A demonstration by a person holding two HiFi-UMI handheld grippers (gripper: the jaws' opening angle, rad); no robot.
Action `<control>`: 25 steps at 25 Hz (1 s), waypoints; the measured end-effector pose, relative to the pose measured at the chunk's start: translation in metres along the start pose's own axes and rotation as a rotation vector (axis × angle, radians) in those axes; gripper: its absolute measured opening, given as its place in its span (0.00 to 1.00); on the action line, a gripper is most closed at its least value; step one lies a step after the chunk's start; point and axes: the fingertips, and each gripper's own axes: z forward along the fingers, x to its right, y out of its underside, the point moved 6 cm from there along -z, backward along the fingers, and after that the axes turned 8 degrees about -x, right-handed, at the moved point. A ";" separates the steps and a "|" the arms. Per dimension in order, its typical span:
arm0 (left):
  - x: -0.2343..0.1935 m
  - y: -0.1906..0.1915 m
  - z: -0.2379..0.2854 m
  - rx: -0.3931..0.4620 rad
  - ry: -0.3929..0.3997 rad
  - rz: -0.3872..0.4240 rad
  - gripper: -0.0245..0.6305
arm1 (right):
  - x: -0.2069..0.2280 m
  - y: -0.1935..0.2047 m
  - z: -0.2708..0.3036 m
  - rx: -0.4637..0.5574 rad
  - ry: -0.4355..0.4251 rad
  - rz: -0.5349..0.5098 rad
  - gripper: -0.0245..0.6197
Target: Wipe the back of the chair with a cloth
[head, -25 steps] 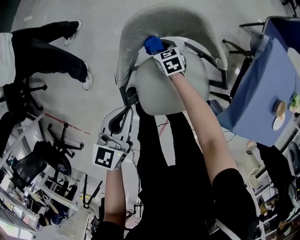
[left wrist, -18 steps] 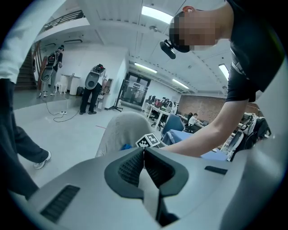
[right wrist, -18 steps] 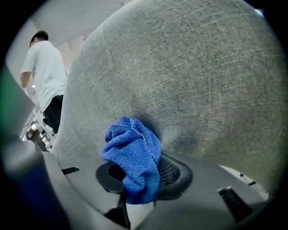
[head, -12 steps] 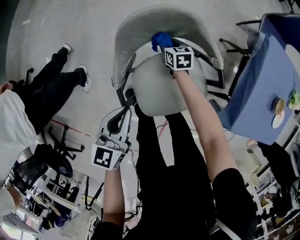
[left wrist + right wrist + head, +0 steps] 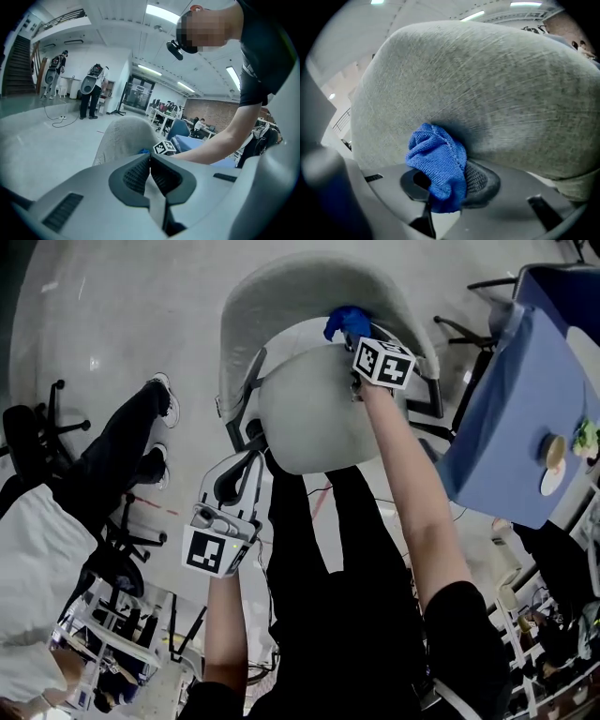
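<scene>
Head view: one grey upholstered chair [image 5: 319, 418] is recorded, its curved back [image 5: 281, 296] on the far side. One blue cloth [image 5: 345, 322] is held against that back, right of its middle, by the right tool [image 5: 354, 336]. The left tool [image 5: 232, 486] is held near and left of the seat, well apart from the cloth. Left gripper view: the left tool's jaws are seen closed together, with nothing between them. Right gripper view: the right tool's jaws are clamped on the bunched cloth, which is pressed to the back's fabric. The cloth is judged light, soft and crushable, best taken by a gathered fold. The back is judged padded, likely to drag on the cloth. Count: one chair, one cloth, two tools.
</scene>
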 end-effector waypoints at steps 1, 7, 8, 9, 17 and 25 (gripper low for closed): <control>0.000 -0.001 0.002 0.001 -0.001 -0.004 0.07 | 0.006 0.000 -0.004 0.006 0.011 0.015 0.25; 0.006 -0.005 0.011 -0.001 0.011 -0.004 0.07 | 0.046 0.011 -0.032 0.061 0.044 0.194 0.25; 0.006 -0.004 0.012 -0.002 0.012 -0.008 0.07 | 0.054 0.015 -0.037 0.067 0.054 0.221 0.25; 0.006 -0.006 0.013 0.002 0.009 -0.020 0.07 | 0.061 0.018 -0.042 0.070 0.062 0.242 0.25; 0.007 -0.006 0.019 -0.010 0.032 0.012 0.07 | 0.084 0.036 -0.059 0.095 0.078 0.350 0.24; 0.016 -0.008 0.017 -0.012 0.038 0.016 0.07 | 0.089 0.045 -0.070 0.112 0.080 0.433 0.24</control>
